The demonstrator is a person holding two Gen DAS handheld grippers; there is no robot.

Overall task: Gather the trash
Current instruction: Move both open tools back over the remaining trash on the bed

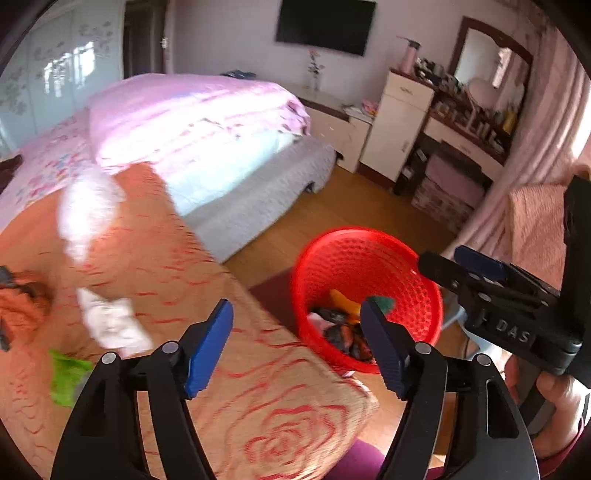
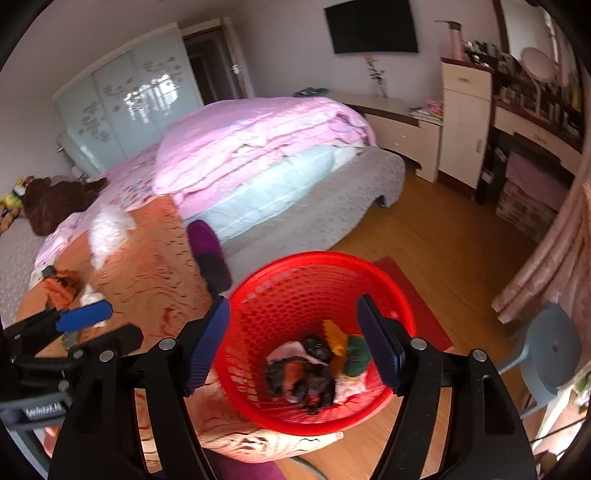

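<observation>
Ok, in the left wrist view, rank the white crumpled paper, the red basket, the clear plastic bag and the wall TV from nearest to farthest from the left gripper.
From the left gripper, jaws open:
1. Red basket, right of it, beside the orange blanket's edge; white crumpled paper, left on the blanket. Too close to call.
2. Clear plastic bag, farther up the blanket, left.
3. Wall TV, on the far wall.

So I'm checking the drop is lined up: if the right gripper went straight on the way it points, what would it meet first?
Most likely the red basket: the open right gripper frames its mouth, with the trash pile inside. Depth is unclear.
</observation>
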